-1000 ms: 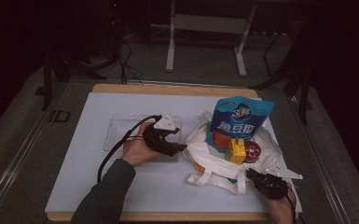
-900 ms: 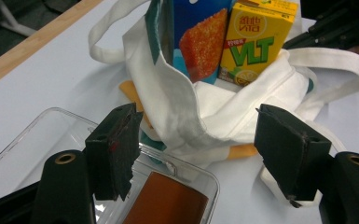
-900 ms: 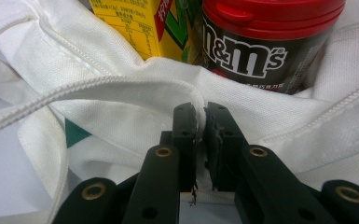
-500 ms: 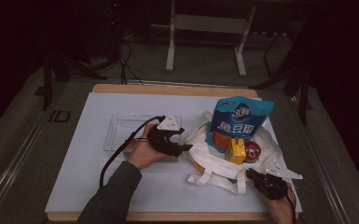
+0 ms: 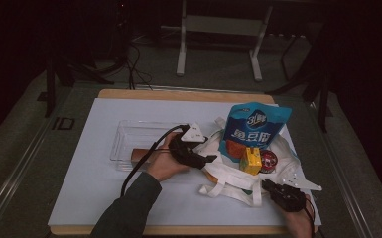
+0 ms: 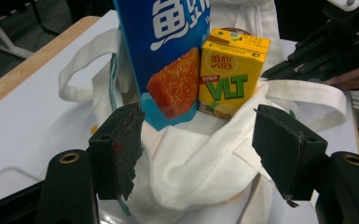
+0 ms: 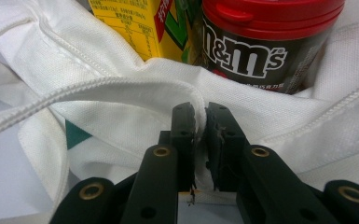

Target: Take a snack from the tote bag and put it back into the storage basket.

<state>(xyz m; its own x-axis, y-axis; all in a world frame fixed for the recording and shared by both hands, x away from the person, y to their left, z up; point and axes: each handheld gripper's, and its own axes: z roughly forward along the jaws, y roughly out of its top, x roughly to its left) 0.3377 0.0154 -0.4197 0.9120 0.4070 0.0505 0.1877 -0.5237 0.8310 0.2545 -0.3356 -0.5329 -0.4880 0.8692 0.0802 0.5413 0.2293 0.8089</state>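
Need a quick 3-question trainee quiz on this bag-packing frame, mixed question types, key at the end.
1. True or false: the right gripper is shut on the rim of the white tote bag.
2. Which item stands beside the blue snack bag in the left gripper view? A) yellow drink carton B) green bottle C) glass jar
3. Fill in: the left gripper has its jaws ____, with bag fabric lying between them unpinched.

Key: 1 true; 2 A; 3 open. In the right gripper view a red-lidded candy tub also sits in the bag; in the high view a clear tray lies left of it.
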